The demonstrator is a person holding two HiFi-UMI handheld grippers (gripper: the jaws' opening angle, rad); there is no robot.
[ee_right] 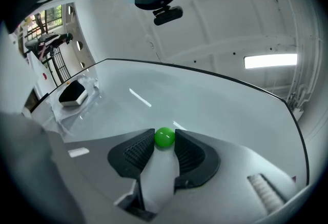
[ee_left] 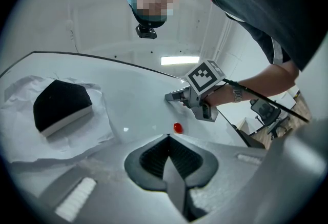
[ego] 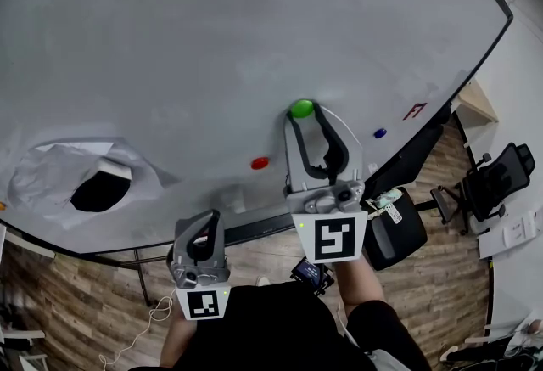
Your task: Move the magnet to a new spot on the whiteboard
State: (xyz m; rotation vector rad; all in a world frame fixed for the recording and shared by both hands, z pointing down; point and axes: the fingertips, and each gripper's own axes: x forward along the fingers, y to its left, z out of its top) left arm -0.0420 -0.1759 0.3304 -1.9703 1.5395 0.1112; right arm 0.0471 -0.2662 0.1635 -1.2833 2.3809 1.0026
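A round green magnet (ego: pixel 301 109) rests against the whiteboard (ego: pixel 187 38), pinched at the tips of my right gripper (ego: pixel 302 111). In the right gripper view the green magnet (ee_right: pixel 164 137) fills the gap between both pads of that right gripper (ee_right: pixel 164 141), which is shut on it. A red magnet (ego: pixel 260 163) sticks lower left of it, and a blue magnet (ego: pixel 379 133) sits to the right. My left gripper (ego: pixel 206 219) hangs low beneath the board's bottom edge, shut with nothing in it; its view shows the left gripper (ee_left: pixel 167 138) below the red magnet (ee_left: pixel 177 127).
A black and white eraser (ego: pixel 102 188) lies on crumpled paper (ego: pixel 47 174) taped at the board's lower left. A red mark (ego: pixel 414 111) is drawn near the board's right edge. Office chairs (ego: pixel 501 174) and a black chair seat (ego: pixel 395 229) stand on the wooden floor (ego: pixel 76 310) below.
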